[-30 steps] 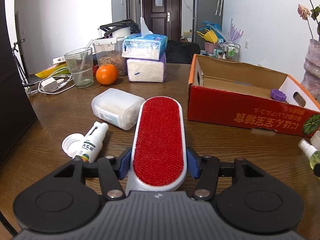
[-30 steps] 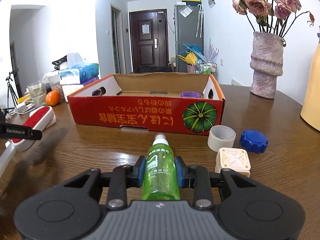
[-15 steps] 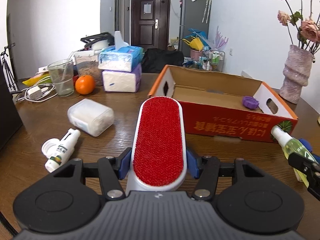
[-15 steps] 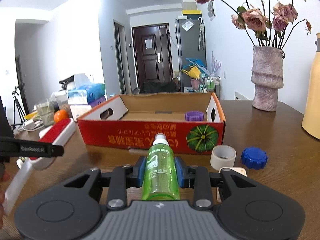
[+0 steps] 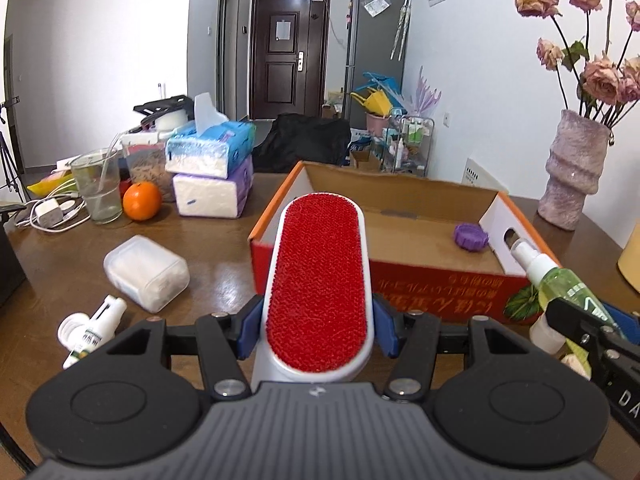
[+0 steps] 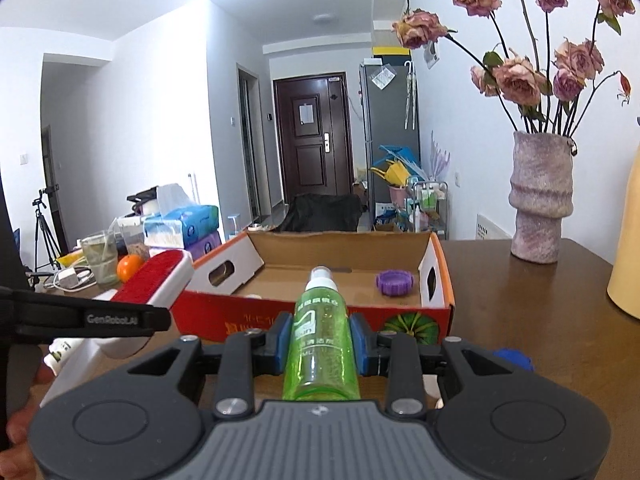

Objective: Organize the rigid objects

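Lint brush (image 5: pixel 318 280), red-faced, is clamped in the left gripper (image 5: pixel 316 330) before the cardboard box (image 5: pixel 440 276), which holds a purple cap (image 5: pixel 471 237); from the right wrist, the right gripper (image 6: pixel 320 346) pinches a green spray bottle (image 6: pixel 322 332) near that box (image 6: pixel 224 316); purple cap (image 6: pixel 394 282) inside.

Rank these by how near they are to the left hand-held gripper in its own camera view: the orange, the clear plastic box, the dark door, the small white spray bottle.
From the left hand-held gripper:
1. Small white spray bottle, lying on the table, low left.
2. Clear plastic box, just beyond it, left.
3. Orange, farther back left, beside the glass.
4. Dark door, across the room.
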A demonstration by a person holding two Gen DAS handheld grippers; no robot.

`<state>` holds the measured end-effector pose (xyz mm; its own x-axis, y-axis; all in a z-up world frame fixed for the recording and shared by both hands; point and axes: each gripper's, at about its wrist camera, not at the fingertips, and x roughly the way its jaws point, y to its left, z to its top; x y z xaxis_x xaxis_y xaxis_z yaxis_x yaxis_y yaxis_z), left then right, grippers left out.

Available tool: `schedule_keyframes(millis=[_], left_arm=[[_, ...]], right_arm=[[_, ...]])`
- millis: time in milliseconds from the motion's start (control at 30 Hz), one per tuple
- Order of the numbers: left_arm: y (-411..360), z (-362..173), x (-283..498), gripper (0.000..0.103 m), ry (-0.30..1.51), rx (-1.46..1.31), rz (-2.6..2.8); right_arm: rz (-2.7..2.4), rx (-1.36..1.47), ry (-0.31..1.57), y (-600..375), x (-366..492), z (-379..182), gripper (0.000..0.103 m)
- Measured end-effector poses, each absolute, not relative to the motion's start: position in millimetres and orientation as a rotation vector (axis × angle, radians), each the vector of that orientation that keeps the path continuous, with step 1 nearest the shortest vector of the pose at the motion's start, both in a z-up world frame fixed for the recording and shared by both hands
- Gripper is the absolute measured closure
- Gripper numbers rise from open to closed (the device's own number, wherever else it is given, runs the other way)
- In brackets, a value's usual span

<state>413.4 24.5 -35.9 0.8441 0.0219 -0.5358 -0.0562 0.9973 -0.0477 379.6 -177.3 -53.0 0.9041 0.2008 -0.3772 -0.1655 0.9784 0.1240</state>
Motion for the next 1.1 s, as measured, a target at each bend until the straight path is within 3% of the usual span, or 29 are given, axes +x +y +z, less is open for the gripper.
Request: schedule_keyframes(millis=[1100], left_arm=[[-8,-19,509,0.046,0.532,-0.102,0.039]], right_arm=[[0.167,0.100,0.328,-184,467,-48,0.073]])
